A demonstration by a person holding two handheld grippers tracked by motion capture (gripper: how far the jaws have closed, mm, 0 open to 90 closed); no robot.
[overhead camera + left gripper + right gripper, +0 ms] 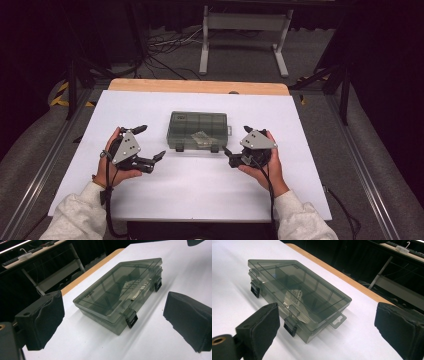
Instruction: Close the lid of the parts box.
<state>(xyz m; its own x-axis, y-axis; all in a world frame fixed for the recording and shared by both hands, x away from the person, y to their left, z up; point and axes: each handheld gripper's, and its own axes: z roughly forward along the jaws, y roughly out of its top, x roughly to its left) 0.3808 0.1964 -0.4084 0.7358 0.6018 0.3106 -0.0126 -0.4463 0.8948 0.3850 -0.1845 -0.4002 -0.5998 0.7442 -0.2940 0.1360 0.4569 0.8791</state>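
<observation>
- Two hand-held grippers flanked the work: the left gripper (pixel 150 142) and the right gripper (pixel 236 145) each sat just beside a short end of the smoke-grey translucent plastic compartment box (pixel 198 130), neither touching it.
- Box position: flat on the white counter (pixel 200 195), near its middle, lid down, long side facing the person.
- Both black latches (pixel 131 320) on the near long side appeared snapped shut; the second latch (pixel 157 285) sat farther along the same edge. A small pale item lay inside a compartment, too indistinct to identify.
- Finger state: the left gripper's fingers (pixel 47 317) stood wide apart and empty in the left gripper view; the right gripper's fingers (pixel 262 327) were likewise spread and empty in the right gripper view.
- Judged step: approach to the box, most likely to release the latches and lift the lid.
- Recommendation: one gripper should steady the box by a short end or the hang tab (pixel 338 320) while the other works a latch, since the light box would probably slide on the smooth counter.
- Recommendation: a single fingertip should be set under the latch's lower lip and levered outward, one latch at a time.
- Risk: lifting before both latches are free could tip the box and scatter its contents.
</observation>
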